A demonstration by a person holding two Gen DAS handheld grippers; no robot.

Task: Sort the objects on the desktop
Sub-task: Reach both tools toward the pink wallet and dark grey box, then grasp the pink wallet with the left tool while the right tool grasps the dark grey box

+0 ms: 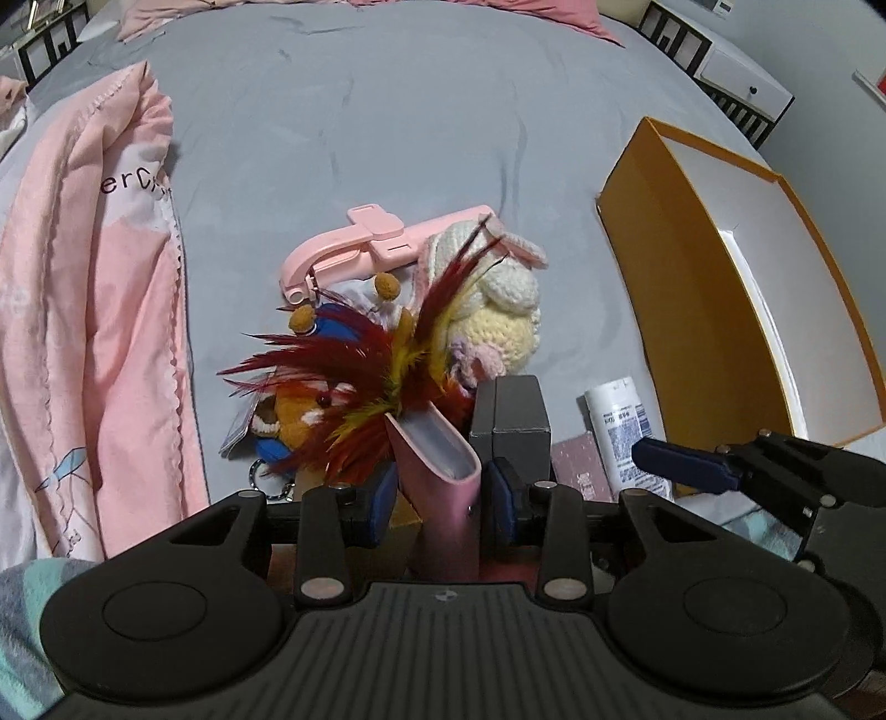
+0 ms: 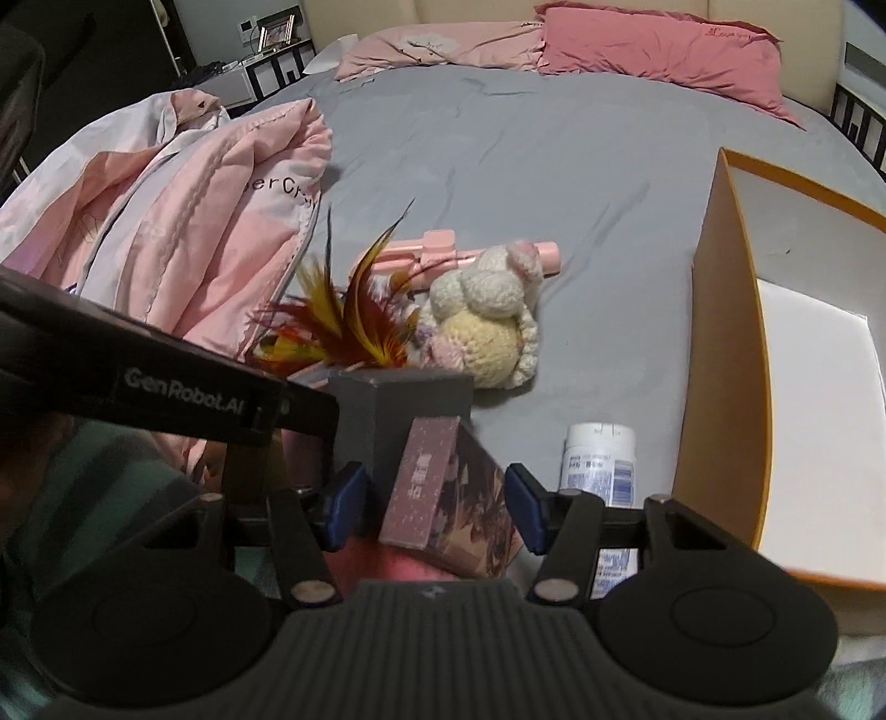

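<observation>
My left gripper (image 1: 440, 493) is shut on a pink notebook (image 1: 437, 465) held on edge, pages up. Just beyond it lie red-and-yellow feathers (image 1: 354, 365), a small orange plush (image 1: 293, 421), a crocheted cream doll (image 1: 498, 310), a pink phone holder (image 1: 365, 243) and a dark grey box (image 1: 512, 415). My right gripper (image 2: 434, 504) is open, its blue pads on either side of a mauve illustrated box (image 2: 443, 493) without clearly touching it. The grey box (image 2: 398, 410) stands behind that. An open orange box (image 2: 775, 387) with a white inside stands at the right.
All lies on a grey bedsheet (image 1: 387, 111). A white tube with a blue label (image 2: 601, 462) lies beside the orange box (image 1: 720, 277). A pink quilt (image 1: 94, 277) is heaped at the left. Pink pillows (image 2: 637, 44) are at the far end.
</observation>
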